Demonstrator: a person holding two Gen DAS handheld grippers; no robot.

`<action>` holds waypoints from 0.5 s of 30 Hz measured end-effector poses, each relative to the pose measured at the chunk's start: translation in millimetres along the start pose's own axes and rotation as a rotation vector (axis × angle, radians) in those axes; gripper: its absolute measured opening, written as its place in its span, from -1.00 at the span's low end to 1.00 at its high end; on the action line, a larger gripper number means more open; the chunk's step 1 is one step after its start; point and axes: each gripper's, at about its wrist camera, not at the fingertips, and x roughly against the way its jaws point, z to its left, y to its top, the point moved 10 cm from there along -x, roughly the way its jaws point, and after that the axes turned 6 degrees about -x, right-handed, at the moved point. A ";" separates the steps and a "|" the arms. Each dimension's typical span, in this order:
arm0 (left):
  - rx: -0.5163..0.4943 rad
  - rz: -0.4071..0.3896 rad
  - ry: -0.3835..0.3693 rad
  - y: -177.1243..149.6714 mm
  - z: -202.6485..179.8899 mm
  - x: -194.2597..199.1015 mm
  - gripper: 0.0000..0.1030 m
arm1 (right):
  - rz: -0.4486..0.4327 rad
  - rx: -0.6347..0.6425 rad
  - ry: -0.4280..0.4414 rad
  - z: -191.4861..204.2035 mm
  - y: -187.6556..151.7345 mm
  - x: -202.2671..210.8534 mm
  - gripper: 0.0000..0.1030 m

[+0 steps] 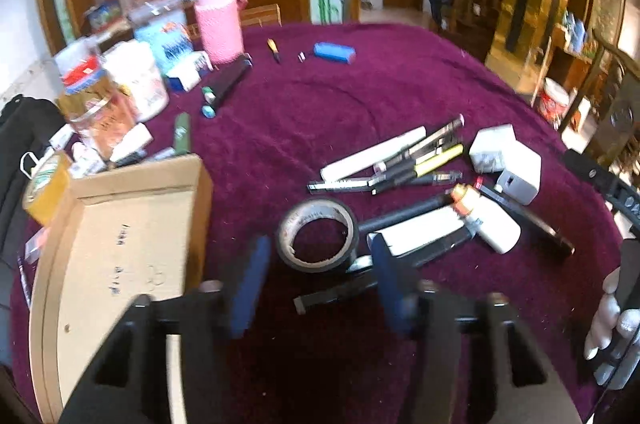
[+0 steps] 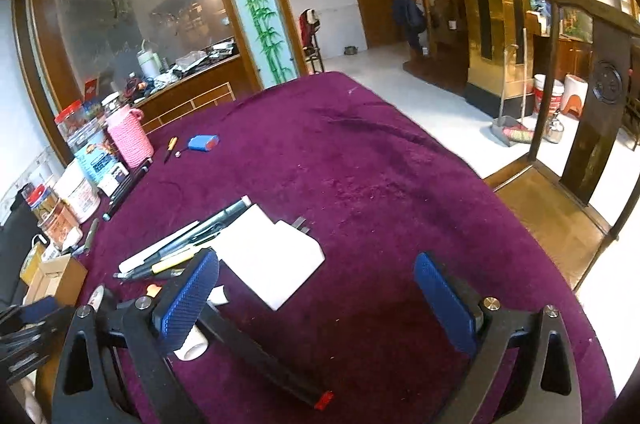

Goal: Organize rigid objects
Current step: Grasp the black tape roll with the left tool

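A black tape roll [image 1: 318,234] lies on the maroon tablecloth [image 1: 320,104], partly on a black handle and a white flat piece. My left gripper [image 1: 320,244] hovers over it with a blue fingertip on each side of the roll; a thin gap shows at each pad, though the view is blurred. Behind the roll lie several pens [image 1: 400,164], two white chargers [image 1: 504,156] and a white bottle with an orange cap [image 1: 488,220]. My right gripper [image 2: 316,258] stands wide open and holds nothing, just before a white block [image 2: 272,256] and the pens [image 2: 180,244].
An open cardboard box [image 1: 120,244] sits left of my left gripper. Jars, packets and a pink knitted container [image 1: 220,24] crowd the table's far left. A blue pack [image 1: 334,52] and a small screwdriver [image 1: 273,50] lie at the back. A wooden chair [image 2: 592,104] stands at the table's right edge.
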 end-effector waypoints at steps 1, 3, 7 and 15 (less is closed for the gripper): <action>-0.005 0.006 -0.002 -1.2 -1.5 -2.9 -0.22 | 0.006 0.004 0.004 -0.3 -1.6 -0.3 0.94; -0.018 0.015 -0.010 -2.8 -5.2 -8.4 -0.37 | 0.016 0.012 0.016 -1.0 -3.0 -0.3 0.94; -0.044 0.028 -0.030 -2.5 -13.1 -15.8 -0.53 | 0.023 0.013 0.032 0.1 -4.1 -0.4 0.94; -0.097 0.071 -0.014 -0.8 -17.7 -33.3 -0.57 | 0.038 0.011 0.041 1.2 -6.5 -2.0 0.94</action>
